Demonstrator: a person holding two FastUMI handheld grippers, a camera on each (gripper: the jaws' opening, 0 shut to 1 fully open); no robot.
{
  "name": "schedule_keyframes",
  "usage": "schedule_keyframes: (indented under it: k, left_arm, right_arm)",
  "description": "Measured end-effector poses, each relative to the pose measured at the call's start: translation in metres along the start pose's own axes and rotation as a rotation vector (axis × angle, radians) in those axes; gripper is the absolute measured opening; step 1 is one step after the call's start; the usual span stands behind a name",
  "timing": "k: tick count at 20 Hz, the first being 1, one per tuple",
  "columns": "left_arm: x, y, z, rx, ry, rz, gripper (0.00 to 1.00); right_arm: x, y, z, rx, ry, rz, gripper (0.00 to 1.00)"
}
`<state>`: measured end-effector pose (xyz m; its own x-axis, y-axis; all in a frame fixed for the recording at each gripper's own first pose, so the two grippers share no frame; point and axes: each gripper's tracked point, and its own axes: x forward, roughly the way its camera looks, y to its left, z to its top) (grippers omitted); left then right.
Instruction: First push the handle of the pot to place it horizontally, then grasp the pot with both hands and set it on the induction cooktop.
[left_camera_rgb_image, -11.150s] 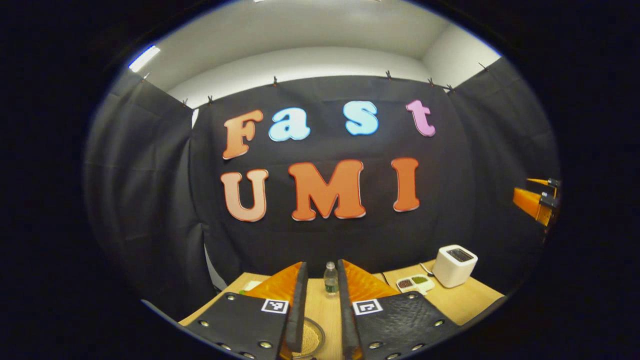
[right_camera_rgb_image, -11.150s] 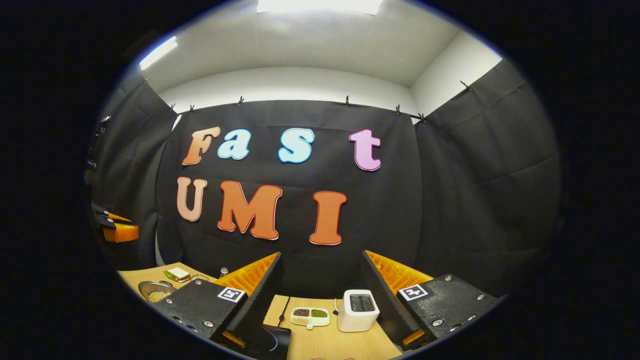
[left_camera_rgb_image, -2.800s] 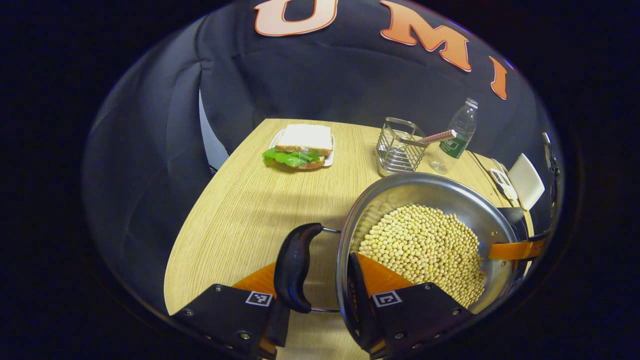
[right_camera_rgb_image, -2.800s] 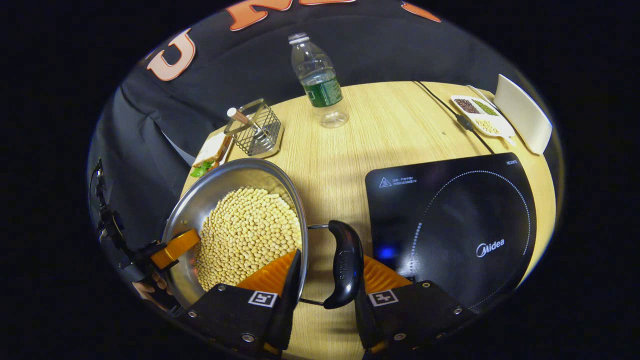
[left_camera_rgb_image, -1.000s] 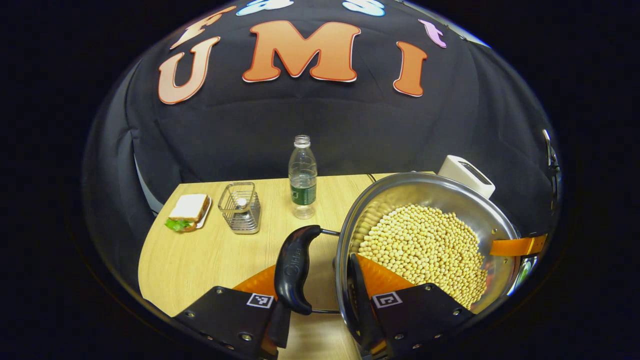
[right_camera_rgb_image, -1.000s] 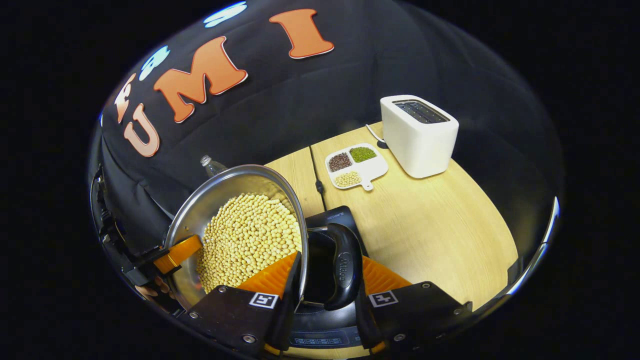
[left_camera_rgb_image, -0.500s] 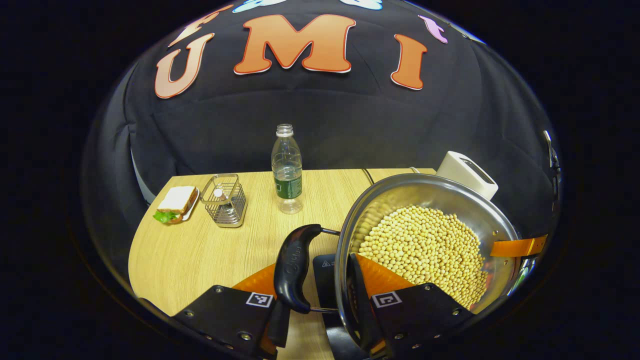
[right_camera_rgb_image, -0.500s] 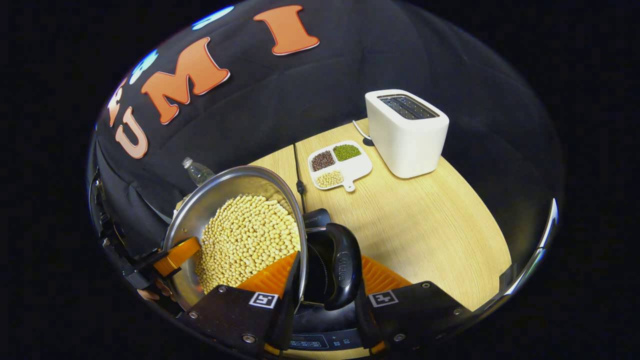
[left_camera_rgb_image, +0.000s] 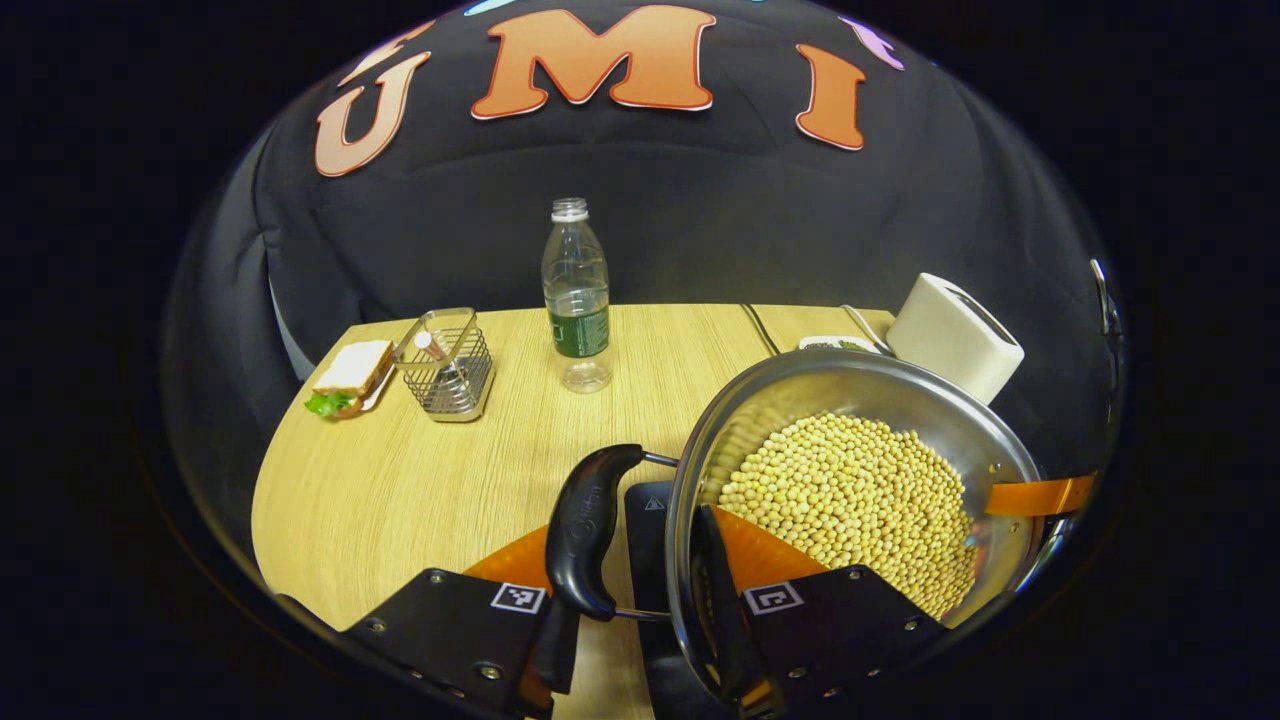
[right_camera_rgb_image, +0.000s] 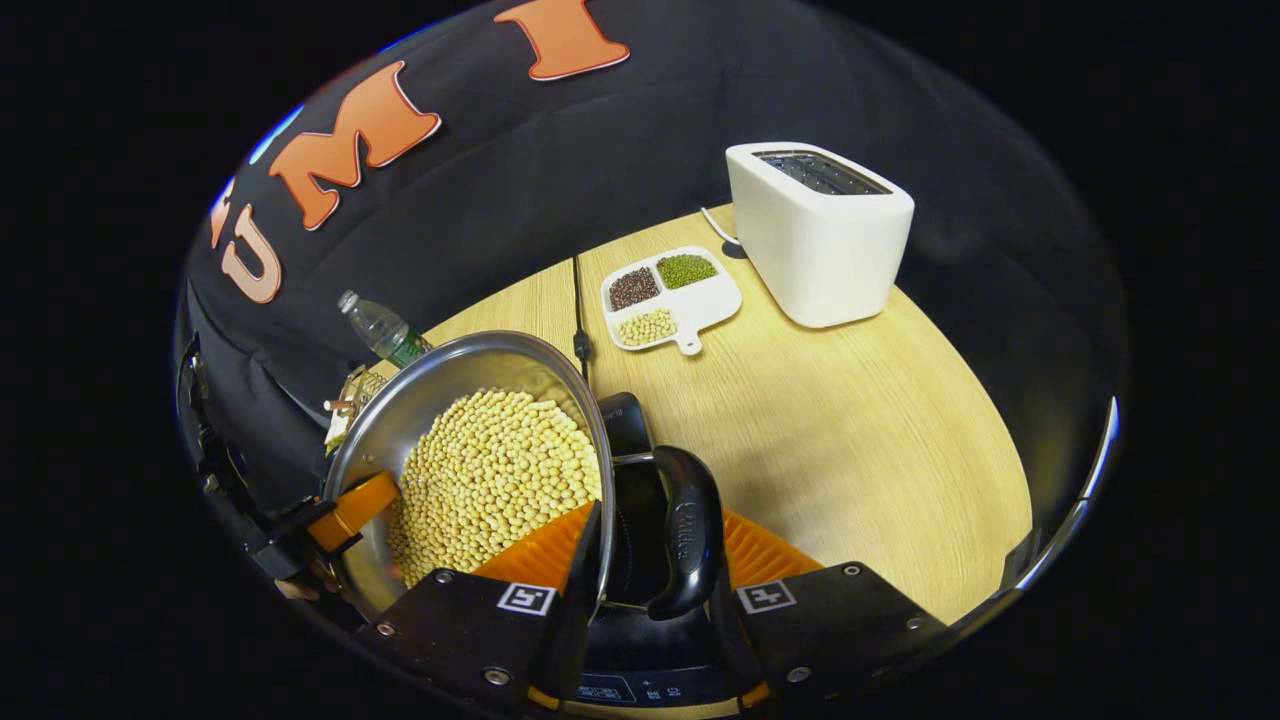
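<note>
The pot (right_camera_rgb_image: 480, 470) covers most of the black cooktop (right_camera_rgb_image: 640, 530); just a strip peeks out at 6 o'clock. The pot also hides the lower part of the bottle (right_camera_rgb_image: 380, 328) at 10 o'clock. In the left gripper view, the toaster (left_camera_rgb_image: 955, 335) at 2 o'clock and the little dish (left_camera_rgb_image: 835, 344) beside it sit half behind the pot's rim.

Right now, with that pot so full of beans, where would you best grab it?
Grip the left handle and right handle, coming in from opposite sides. The pot is wide, round and heaped with beans, so one grip would likely tip it. The left gripper and right gripper straddle rim and handle so.
</note>
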<state>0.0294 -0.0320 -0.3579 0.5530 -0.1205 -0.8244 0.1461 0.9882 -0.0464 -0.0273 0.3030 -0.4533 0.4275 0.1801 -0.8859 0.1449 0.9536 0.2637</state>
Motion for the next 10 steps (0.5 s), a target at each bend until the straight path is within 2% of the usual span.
schedule_keyframes:
  k: [2, 10]
  left_arm:
    - [0.0007, -0.0018, -0.0008, 0.003, 0.009, 0.010, 0.57]
    - [0.0012, -0.0029, -0.0017, 0.004, 0.032, 0.013, 0.57]
  right_arm:
    - [-0.0025, -0.0018, 0.0023, -0.001, 0.012, 0.002, 0.51]
    - [-0.0051, -0.0025, 0.0068, -0.011, 0.037, 0.004, 0.52]
